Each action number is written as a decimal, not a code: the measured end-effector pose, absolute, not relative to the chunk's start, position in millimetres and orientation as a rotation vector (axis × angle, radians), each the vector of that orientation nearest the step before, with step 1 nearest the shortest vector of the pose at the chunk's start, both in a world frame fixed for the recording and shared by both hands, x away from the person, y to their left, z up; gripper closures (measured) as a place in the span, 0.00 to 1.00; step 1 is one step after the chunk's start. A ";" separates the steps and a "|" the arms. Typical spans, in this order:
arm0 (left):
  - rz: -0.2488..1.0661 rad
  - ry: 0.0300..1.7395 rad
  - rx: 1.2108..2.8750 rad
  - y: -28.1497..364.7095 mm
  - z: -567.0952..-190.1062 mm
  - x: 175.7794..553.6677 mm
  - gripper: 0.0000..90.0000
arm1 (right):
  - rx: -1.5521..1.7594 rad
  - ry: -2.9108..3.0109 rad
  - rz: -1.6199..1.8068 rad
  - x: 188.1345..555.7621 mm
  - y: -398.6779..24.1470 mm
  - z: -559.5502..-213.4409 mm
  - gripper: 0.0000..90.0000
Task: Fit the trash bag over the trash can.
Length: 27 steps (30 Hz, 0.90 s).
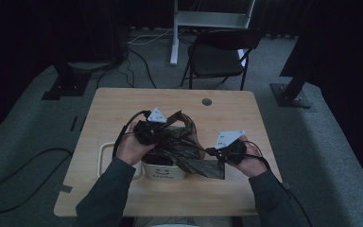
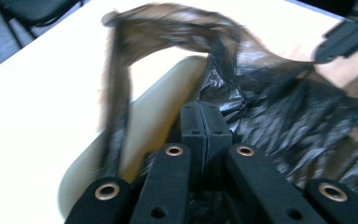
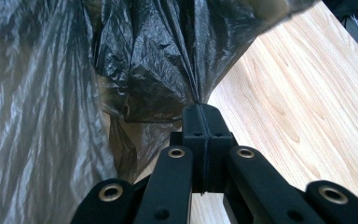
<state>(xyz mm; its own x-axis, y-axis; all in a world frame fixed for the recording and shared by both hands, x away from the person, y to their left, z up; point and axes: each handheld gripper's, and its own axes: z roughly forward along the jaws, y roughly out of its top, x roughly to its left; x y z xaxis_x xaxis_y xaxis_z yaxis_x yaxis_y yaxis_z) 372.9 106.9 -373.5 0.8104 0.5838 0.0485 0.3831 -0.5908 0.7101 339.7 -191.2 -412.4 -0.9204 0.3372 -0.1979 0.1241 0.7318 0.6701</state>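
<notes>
Here, in the left gripper view, the left claw [image 2: 200,109] has its jaws pressed together on a fold of the black plastic bag [image 2: 279,116], whose film comes out at the tips; only that view shows the rounded cream rim of the bin [image 2: 149,121] just beyond the jaws at eleven o'clock. The bag's looped handle there is blurred. The right gripper view brings out what the high view cannot: the right claw [image 3: 200,112] is closed on a gathered pinch of the bag [image 3: 135,60], with pleats fanning from the tips towards twelve o'clock. The film is thin enough to let light through, and bare wood grain of the table [image 3: 298,98] runs off at two o'clock.

From above, the bag [image 1: 184,146] hangs stretched between the left claw [image 1: 146,130] at nine o'clock of it and the right claw [image 1: 220,152] at four o'clock. It drapes over the white bin [image 1: 163,172], which stands on the table [image 1: 123,104] near its front edge. The bag hides the bin's mouth, and a sleeve cuts off its left side; the print on its front is too small to read. Farther off, a small round cap [image 1: 206,101] sits in the table near its back edge. Beyond the table at twelve o'clock are a folding chair [image 1: 217,56], cables on the grey floor [image 1: 33,109] and a white frame leg [image 1: 174,38].
</notes>
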 end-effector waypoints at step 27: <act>0.369 0.847 2.231 129.6 -381.7 392.2 1.00 | 0.359 2.580 1.139 326.9 -188.4 -388.8 0.82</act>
<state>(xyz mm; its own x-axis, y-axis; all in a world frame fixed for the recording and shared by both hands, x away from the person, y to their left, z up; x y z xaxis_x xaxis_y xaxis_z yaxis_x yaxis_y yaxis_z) 392.2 129.6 -381.7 0.7443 0.6677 0.0139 0.4642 -0.5322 0.7080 326.9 -188.4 -388.8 -0.9245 0.3421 -0.1681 0.1064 0.6551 0.7480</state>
